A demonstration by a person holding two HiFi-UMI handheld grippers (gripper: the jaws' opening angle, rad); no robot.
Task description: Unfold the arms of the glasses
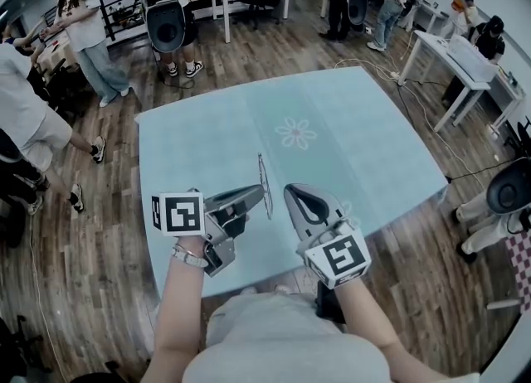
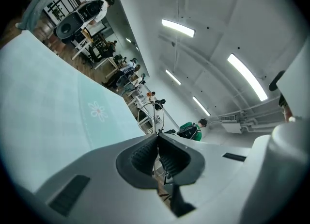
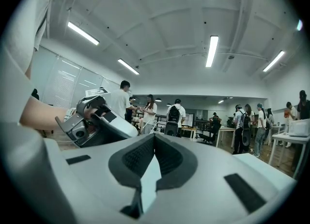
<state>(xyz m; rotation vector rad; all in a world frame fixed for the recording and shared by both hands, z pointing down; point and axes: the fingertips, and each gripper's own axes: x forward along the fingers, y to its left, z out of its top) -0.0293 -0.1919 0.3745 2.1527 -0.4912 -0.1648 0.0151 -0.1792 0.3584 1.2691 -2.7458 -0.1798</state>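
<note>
The glasses are a thin wire frame, held edge-on above the light blue tablecloth near its front. My left gripper is shut on their lower part, and in the left gripper view the wire rims rise just beyond the closed jaws of that gripper. I cannot tell whether the arms are folded. My right gripper hovers just right of the glasses, shut with nothing between its pads. In the right gripper view the left gripper's grey body shows at left.
A flower print marks the cloth's middle. The table's front edge lies just below my hands. Several people stand on the wooden floor around the table. White desks stand at the back right.
</note>
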